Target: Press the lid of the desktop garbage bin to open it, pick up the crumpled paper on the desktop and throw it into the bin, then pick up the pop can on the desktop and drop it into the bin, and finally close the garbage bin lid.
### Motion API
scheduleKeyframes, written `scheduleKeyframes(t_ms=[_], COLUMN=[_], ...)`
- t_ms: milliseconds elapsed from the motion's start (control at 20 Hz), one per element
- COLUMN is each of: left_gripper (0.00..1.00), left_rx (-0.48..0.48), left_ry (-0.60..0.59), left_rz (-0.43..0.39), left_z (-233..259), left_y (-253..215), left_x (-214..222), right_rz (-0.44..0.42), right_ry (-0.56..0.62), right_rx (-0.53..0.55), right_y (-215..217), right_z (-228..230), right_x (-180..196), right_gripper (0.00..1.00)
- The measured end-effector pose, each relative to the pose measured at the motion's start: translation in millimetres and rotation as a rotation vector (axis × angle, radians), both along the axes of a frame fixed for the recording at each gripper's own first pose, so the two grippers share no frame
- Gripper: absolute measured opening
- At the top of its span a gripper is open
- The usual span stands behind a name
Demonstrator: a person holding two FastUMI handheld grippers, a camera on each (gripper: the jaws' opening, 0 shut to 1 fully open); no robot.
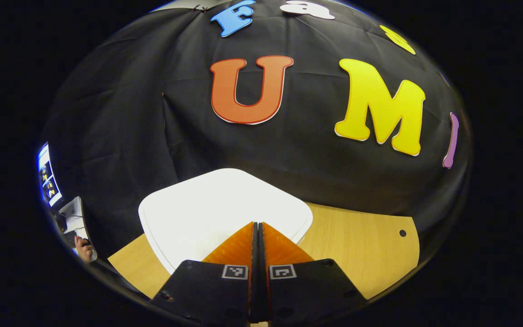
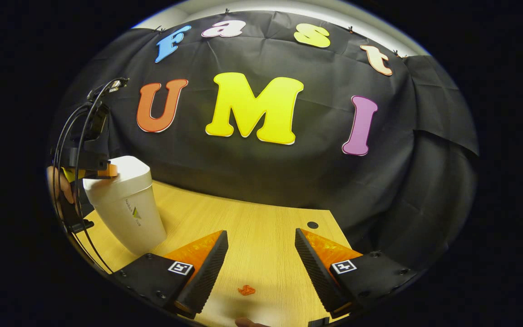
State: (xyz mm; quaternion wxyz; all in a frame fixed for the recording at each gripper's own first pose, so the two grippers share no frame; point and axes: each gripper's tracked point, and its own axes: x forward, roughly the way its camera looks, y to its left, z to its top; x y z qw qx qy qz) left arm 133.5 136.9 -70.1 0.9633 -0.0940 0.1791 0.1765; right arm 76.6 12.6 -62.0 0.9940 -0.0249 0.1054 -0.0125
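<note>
- In the right gripper view, far left, I see my left gripper (image 2: 107, 171) from the side. Its tips lie on top of the bin (image 2: 127, 206) lid. Black cables loop above it. A bit of my hand (image 2: 64, 186) shows behind it.
- The bin is tall, white and smooth, with round corners. It stands on the wooden table (image 2: 261, 236), near the left edge.
- In the left gripper view, I look down on the lid (image 1: 207, 209). It is a flat white shape with soft round corners and a thin rim line.
- My left gripper (image 1: 258, 227) has its two fingers pressed together, with nothing between them. The tips sit over the lid's near edge.
- In the right gripper view, my right gripper (image 2: 261, 240) is wide open and holds nothing. The inner faces of its fingers have little ridges.
- Between those fingers lies bare pale wood with fine grain lines, and a small red scrap (image 2: 246, 290).
- A dark round hole (image 2: 312, 225) sits in the table, close to the black cloth wall.
</note>
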Motion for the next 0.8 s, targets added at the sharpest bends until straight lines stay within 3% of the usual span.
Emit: scheduleKeyframes(t_ms=[250, 650, 800], left_gripper=[0.03, 0.03, 0.05], left_rx=[0.069, 0.186, 0.186], left_ry=[0.025, -0.106, -0.142], left_rz=[0.016, 0.023, -0.019], left_z=[12.9, 82.5, 93.7], left_y=[-1.9, -12.2, -31.5], left_x=[-4.7, -29.5, -39.7], right_rz=[0.016, 0.034, 0.046], right_ry=[-0.019, 0.0, 0.009], right_rx=[0.012, 0.024, 0.032], right_y=[-0.1, -4.9, -6.6], right_z=[2.8, -9.8, -13.6], right_x=[-2.1, -14.4, -18.3], right_gripper=[0.94, 0.94, 0.94])
